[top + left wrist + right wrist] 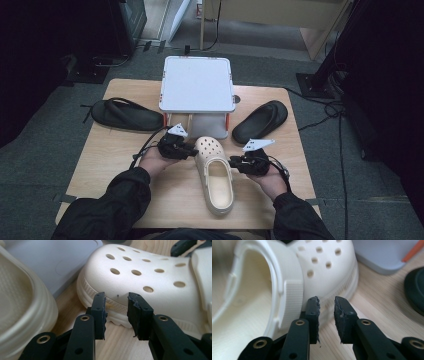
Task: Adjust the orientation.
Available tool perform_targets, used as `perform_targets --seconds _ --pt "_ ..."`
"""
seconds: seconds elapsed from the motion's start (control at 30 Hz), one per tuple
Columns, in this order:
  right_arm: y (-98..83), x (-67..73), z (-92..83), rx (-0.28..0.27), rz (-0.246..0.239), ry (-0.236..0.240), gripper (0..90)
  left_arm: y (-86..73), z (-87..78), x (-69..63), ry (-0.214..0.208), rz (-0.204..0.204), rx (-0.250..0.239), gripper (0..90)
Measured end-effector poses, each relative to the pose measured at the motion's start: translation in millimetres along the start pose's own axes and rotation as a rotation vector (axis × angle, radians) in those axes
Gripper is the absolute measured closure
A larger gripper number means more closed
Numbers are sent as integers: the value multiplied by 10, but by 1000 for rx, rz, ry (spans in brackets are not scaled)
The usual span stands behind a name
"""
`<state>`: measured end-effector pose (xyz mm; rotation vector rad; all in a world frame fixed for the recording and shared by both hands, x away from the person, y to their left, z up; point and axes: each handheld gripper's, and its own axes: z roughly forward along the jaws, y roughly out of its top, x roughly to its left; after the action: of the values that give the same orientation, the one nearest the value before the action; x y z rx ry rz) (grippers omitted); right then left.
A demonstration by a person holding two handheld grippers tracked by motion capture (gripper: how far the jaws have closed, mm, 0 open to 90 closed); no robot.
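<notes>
Both tongs are flanking a cream clog [215,175] lying near the middle of the wooden table [115,165] in the high view, the left gripper [189,150] at its left side and the right gripper [234,162] at its right. A white stand [197,84] is sitting beyond the toe.

From the left gripper view, its jaws are standing slightly apart, gripping nothing, just short of the clog's sole edge [112,307].

From the right gripper view, its jaws are likewise parted, empty, beside the clog's strap [293,302], with a black slipper [415,290] lying at right.

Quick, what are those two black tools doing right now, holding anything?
Left tool: slightly open, holding nothing, beside the cream clog.
Right tool: slightly open, holding nothing.
</notes>
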<state>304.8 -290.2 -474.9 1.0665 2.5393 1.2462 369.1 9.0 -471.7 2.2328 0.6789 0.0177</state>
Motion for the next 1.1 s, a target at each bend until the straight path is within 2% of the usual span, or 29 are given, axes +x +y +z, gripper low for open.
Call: perform_targets --seconds 0.13,0.3,0.4,0.43,0.5,0.53,0.57,0.63,0.73,0.77,0.83,0.97,1.03,1.1 --pt "4 21 10 -12 4 0 731 25 13 31 -7 -2 -5 679" --pt "-5 33 27 -22 32 25 704 48 30 67 -5 -16 -20 680" --pt "-4 40 41 -35 73 47 666 50 31 94 -8 -23 -18 678" --pt "-4 29 34 -34 89 38 647 54 31 95 -11 -25 -16 657" --pt "-1 22 28 -40 87 34 642 64 25 87 -8 -19 -16 643" --pt "14 7 -20 -71 82 20 642 73 8 83 -9 -16 -17 637" --pt "14 7 -20 -71 82 20 642 80 -6 82 -8 -14 -20 637" --pt "53 22 -94 -117 92 23 633 97 -62 84 -13 -15 -37 631" --pt "108 81 -154 -154 87 38 610 129 -195 99 -20 -25 -73 625" --pt "127 103 -165 -168 83 42 603 129 -195 99 -20 -25 -73 621" --pt "147 128 -175 -177 78 50 594 150 -273 101 -28 -24 -96 618" --pt "220 260 -176 -175 31 61 561 169 -396 107 -43 -25 -116 586" --pt "256 341 -166 -173 24 82 523 178 -468 97 -29 -13 -124 537" --pt "264 361 -156 -176 21 89 519 190 -499 91 -29 -10 -121 531"
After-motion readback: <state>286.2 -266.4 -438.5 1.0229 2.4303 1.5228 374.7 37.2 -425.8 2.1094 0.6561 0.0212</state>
